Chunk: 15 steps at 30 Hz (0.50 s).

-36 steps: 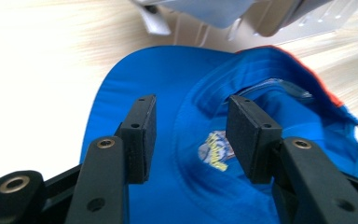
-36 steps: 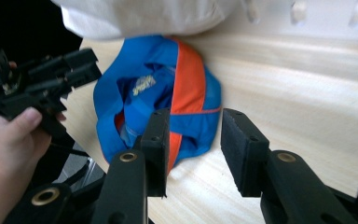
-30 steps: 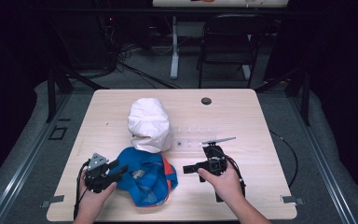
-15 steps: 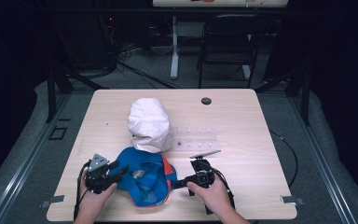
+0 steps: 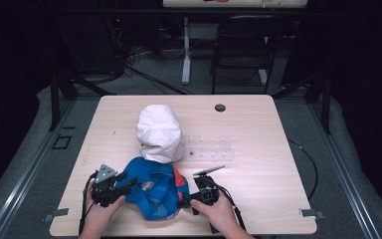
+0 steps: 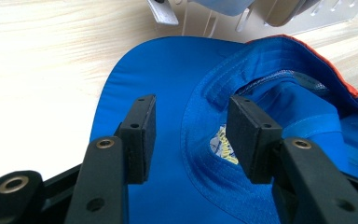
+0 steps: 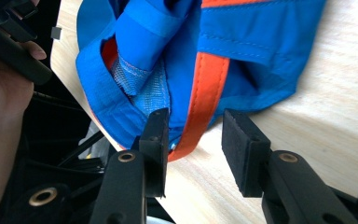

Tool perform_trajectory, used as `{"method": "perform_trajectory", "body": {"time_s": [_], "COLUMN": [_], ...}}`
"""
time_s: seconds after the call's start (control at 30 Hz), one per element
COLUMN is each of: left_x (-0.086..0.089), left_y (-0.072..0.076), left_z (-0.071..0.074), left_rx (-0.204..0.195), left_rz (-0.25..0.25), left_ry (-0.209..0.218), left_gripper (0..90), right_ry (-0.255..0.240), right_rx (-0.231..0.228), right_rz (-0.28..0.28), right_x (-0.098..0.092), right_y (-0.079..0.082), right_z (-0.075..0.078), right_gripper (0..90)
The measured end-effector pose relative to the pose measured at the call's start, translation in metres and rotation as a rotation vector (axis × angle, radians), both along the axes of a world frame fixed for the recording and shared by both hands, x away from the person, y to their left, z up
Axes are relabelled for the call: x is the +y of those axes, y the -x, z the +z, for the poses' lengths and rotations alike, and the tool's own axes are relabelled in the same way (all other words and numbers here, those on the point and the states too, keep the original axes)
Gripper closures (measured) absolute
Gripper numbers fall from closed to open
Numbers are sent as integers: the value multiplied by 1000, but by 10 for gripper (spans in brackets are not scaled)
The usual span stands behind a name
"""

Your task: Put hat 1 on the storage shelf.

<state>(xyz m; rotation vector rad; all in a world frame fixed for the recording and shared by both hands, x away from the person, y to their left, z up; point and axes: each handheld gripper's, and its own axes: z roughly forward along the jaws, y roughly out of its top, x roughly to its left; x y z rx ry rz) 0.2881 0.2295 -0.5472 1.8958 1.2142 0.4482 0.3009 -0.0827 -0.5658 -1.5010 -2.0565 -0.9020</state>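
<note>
Pale wood makes the table (image 5: 258, 179), with dark floor all round it. Near my edge of the table lies the blue cap (image 5: 156, 186). It sits just in front of the white head form (image 5: 159, 132), and I tell every place from the cap.

My left gripper (image 5: 124, 183) is at the cap's left side, over the brim. Its jaws stand apart above the blue cloth, and I cannot tell if they touch it. My right gripper (image 5: 185, 201) is at the cap's right side. Its jaws have just been opening. The orange band (image 7: 204, 100) at the cap's rim sits between them, not pinched yet.

The cap lies long from left to right, so each hand has its own end. Both are equally near.

Right of the cap the table is bare. Behind it stands the head form. My table edge is close, so I would lift the cap up and away from me.
</note>
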Motion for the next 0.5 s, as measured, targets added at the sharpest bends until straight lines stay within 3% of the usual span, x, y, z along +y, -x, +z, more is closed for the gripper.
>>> {"method": "perform_trajectory", "body": {"time_s": [0.07,0.17,0.27,0.5], "left_x": [0,0,0,1], "left_y": [0,0,0,0], "left_z": [0,0,0,0], "left_rx": [0,0,0,4], "left_rz": [-1,-1,-3,3], "left_ry": [-2,-1,-4,2], "left_gripper": [532,532,532,532], "right_ry": [-39,-56,-94,-104], "right_rx": [21,45,47,67], "right_rz": [-10,-7,5,-26], "right_x": [1,2,1,-2], "right_y": [-1,-1,-3,-5], "right_z": [-4,-4,-4,-2], "right_gripper": [623,626,661,730]}}
